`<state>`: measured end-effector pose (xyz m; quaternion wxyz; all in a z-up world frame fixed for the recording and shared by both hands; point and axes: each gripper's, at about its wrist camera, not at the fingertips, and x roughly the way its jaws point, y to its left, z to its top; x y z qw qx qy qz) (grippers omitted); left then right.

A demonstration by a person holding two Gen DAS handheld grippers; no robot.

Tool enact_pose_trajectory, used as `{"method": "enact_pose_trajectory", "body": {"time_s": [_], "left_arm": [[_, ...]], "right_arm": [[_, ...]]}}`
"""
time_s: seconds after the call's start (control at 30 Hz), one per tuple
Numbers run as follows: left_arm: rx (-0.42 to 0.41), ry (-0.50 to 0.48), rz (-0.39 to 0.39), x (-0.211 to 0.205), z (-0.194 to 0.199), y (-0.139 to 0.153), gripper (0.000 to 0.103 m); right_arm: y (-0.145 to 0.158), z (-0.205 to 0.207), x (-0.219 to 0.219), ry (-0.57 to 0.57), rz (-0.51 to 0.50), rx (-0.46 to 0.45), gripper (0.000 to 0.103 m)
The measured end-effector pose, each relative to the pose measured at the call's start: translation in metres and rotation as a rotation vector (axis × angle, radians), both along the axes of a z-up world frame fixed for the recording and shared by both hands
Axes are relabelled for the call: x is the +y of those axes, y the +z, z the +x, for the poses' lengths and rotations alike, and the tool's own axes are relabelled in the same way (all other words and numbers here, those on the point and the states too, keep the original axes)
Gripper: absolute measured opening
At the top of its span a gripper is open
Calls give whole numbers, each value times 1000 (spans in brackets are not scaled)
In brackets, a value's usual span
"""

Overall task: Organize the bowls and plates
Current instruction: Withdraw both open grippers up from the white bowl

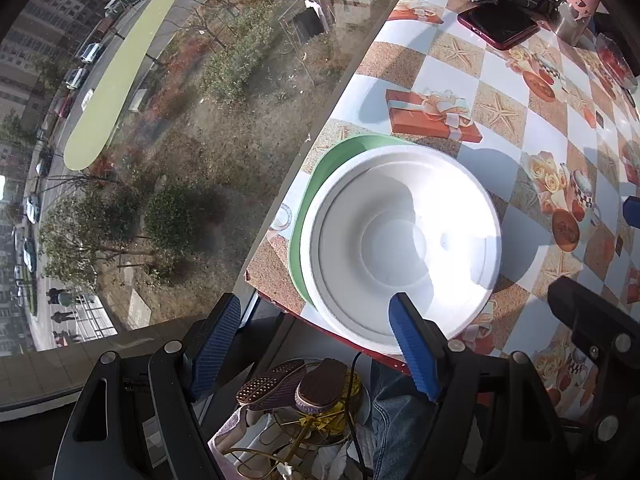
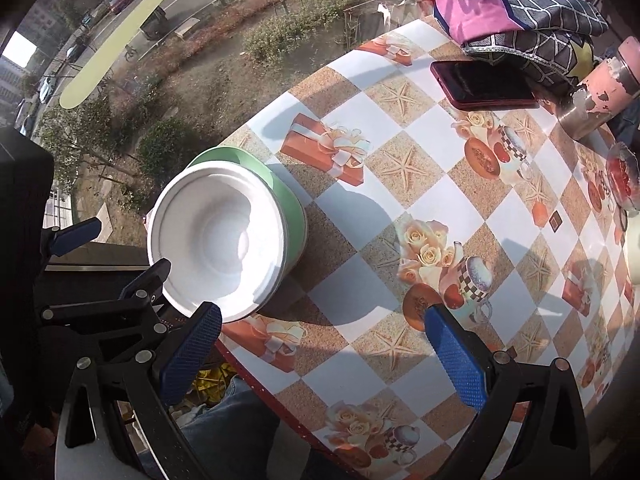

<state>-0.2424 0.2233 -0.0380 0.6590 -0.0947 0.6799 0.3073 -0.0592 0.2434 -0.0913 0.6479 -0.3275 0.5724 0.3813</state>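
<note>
A white bowl (image 1: 400, 240) is nested in a stack on a green plate or bowl (image 1: 340, 156) at the table's near left corner, by the window. The stack also shows in the right wrist view, white bowl (image 2: 220, 240) over green (image 2: 292, 208). My left gripper (image 1: 316, 320) is open and empty, its right finger over the white bowl's near rim, its left finger off the table edge. My right gripper (image 2: 320, 328) is open and empty, hovering over the tablecloth just right of the stack. The left gripper (image 2: 116, 256) shows in the right wrist view beside the bowl.
The table has a checkered printed cloth (image 2: 440, 200). At the far side lie a red phone (image 2: 484, 84), a folded patterned cloth (image 2: 520, 28), a pink metal cup (image 2: 600, 92) and a glass dish (image 2: 624, 176). Shoes and clutter (image 1: 296, 388) lie below the table edge.
</note>
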Motion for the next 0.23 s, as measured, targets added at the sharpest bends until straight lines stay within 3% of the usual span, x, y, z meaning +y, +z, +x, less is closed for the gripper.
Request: {"method": "enact_pose_trajectory", "body": {"time_s": [0.1, 0.23], "left_arm": [[-2, -25, 21, -2, 3, -2, 82], [-94, -65, 1, -1, 6, 8, 82]], "right_arm": [[-4, 3, -5, -24, -4, 13, 102], [-11, 9, -10, -60, -7, 40, 102]]}}
